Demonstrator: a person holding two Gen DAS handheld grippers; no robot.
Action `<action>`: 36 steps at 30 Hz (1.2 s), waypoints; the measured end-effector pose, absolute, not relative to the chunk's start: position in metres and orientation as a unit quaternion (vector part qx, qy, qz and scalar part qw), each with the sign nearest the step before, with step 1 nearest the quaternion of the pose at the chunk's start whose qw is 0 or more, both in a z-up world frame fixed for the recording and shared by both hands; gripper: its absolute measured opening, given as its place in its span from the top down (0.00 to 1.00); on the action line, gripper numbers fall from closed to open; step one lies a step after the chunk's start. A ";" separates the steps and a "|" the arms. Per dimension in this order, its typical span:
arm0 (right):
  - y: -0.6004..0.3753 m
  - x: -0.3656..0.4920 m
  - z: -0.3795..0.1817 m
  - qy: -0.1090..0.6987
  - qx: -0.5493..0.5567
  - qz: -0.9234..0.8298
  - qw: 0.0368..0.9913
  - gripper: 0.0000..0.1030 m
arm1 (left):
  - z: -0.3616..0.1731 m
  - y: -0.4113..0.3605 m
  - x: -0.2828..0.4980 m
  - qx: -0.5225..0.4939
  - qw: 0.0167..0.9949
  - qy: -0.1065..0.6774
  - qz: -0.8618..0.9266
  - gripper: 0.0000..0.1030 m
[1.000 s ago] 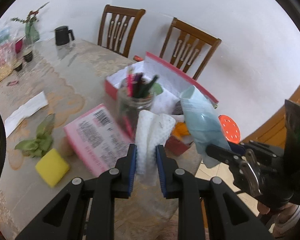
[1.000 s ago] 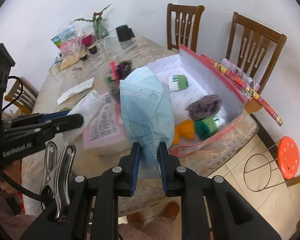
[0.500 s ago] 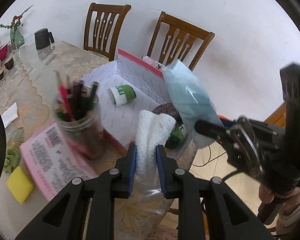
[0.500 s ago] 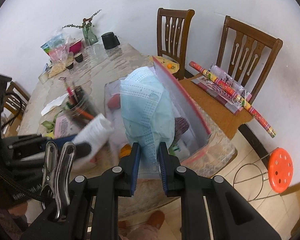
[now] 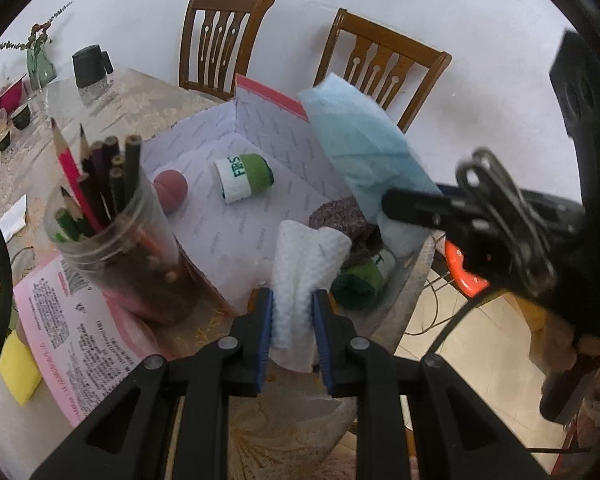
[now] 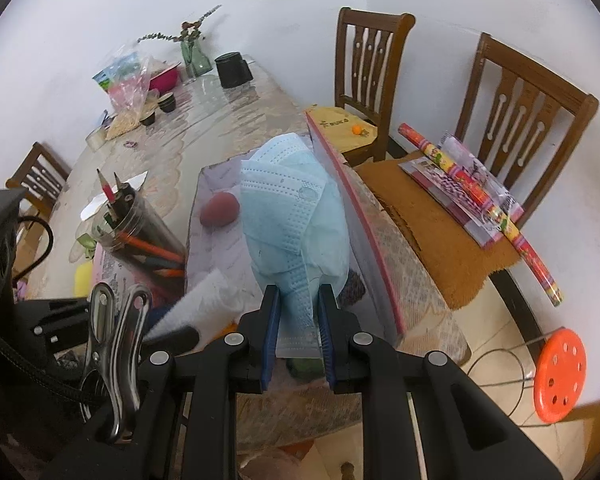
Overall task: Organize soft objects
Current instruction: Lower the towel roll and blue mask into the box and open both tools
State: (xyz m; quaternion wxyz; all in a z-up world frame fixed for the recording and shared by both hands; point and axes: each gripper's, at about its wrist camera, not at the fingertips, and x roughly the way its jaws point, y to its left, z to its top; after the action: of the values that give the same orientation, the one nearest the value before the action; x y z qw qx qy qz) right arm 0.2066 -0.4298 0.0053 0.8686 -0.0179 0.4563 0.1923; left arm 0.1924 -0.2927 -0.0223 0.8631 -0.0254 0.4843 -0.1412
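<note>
Pinching a folded white paper towel (image 5: 300, 276) between the blue pads of the left gripper (image 5: 293, 312), jaws narrow and pressing on the sheet. Clamping a pale blue face mask (image 6: 292, 216) the same way in the right gripper (image 6: 298, 316), jaws narrow on its lower edge. Hovering both above the near end of the open pink-rimmed box (image 5: 268, 128) at the table's edge.

Advising, for a clean drop: lowering each piece until inside the box walls before letting go, since both are light and likely to drift; aiming for the bare white floor between the rolled items; steering the towel away from the pencil jar (image 5: 116, 232) standing just beside the box wall; releasing one side at a time.

Counting inside the box: one white-and-green rolled sock (image 5: 242, 178), one reddish ball (image 5: 171, 190), one dark speckled knit piece (image 5: 340, 216), one dark green roll (image 5: 358, 284). Counting outside: one yellow sponge (image 5: 16, 368), two wooden chairs beyond.
</note>
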 end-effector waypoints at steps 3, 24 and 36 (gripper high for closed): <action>-0.430 0.216 0.003 0.458 -0.019 0.201 0.866 0.81 | -0.027 -0.297 0.195 -0.025 0.861 0.488 -0.141 0.79; -0.422 0.249 -0.007 0.467 -0.021 0.222 0.856 0.80 | -0.028 -0.306 0.197 -0.014 0.863 0.490 -0.125 0.59; -0.426 0.247 -0.005 0.463 -0.007 0.215 0.860 0.76 | -0.023 -0.305 0.190 -0.007 0.865 0.488 -0.119 0.56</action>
State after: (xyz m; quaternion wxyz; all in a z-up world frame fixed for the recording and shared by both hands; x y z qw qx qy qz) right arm 0.2472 -0.4259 -0.0052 0.8598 -0.0070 0.4632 0.2147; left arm 0.1905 -0.3055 -0.0234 0.8650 -0.0073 0.4875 -0.1187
